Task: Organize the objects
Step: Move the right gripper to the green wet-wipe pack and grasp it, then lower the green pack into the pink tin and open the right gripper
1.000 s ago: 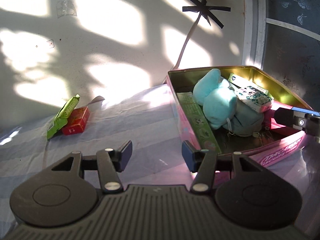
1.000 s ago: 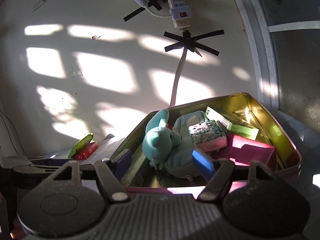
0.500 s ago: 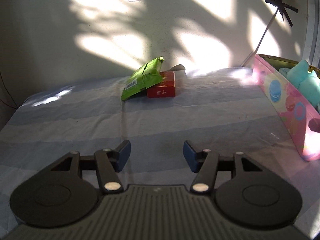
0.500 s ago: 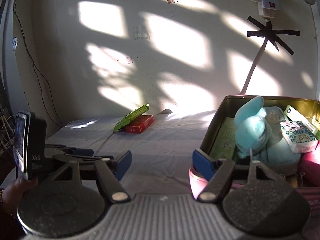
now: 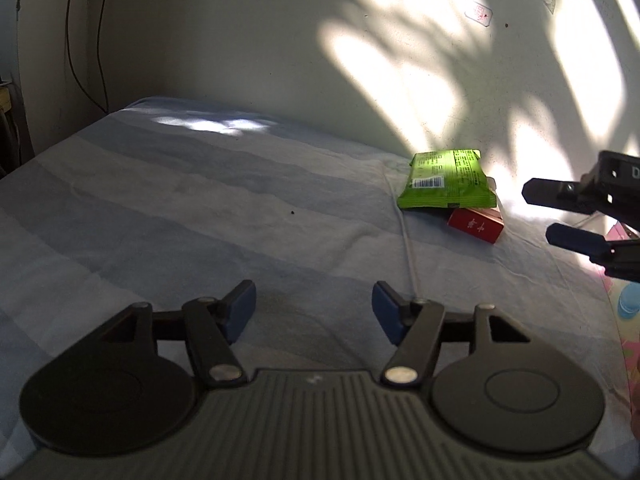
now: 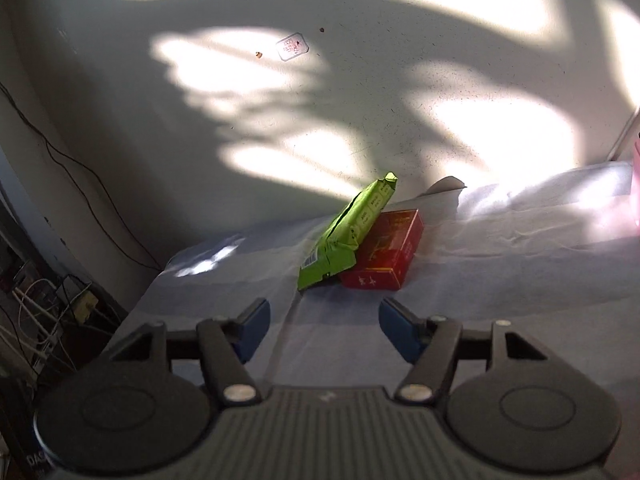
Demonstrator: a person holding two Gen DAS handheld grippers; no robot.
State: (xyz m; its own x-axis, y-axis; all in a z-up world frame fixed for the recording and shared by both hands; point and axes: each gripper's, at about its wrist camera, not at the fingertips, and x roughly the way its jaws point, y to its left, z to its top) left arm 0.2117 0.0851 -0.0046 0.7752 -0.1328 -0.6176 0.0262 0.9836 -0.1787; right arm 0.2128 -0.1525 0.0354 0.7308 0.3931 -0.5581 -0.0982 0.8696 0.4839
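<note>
Sunlight falls across a bed (image 5: 200, 208) covered in a pale blue striped sheet, and near its far edge, close to the wall (image 6: 360, 120), lie the two things not yet put away: a green packet (image 6: 348, 232) and a red box (image 6: 386, 254). The packet leans tilted against the box, its lower end on the sheet and its upper end propped in the air, so the box acts as its support; lifting the box first would likely let the packet flop flat. From the left wrist view the packet (image 5: 448, 180) covers most of the box (image 5: 476, 222), with only the box's near end showing. The right gripper (image 6: 324, 328) is lined up with the pair, just short of it, fingers spread wide and holding nothing, which reads as an approach for a pick; the same gripper (image 5: 560, 212) shows at the right of the left view, spread, just beside the box. The left gripper (image 5: 314, 312) hangs low over bare sheet, well apart from the pair, fingers also spread and empty, seemingly waiting. A sliver of a pink container (image 5: 624, 320) shows at the right edge of the bed, probably where these go. The propped packet looks like the easier first grab, since its raised edge offers the fingers something to close on.
</note>
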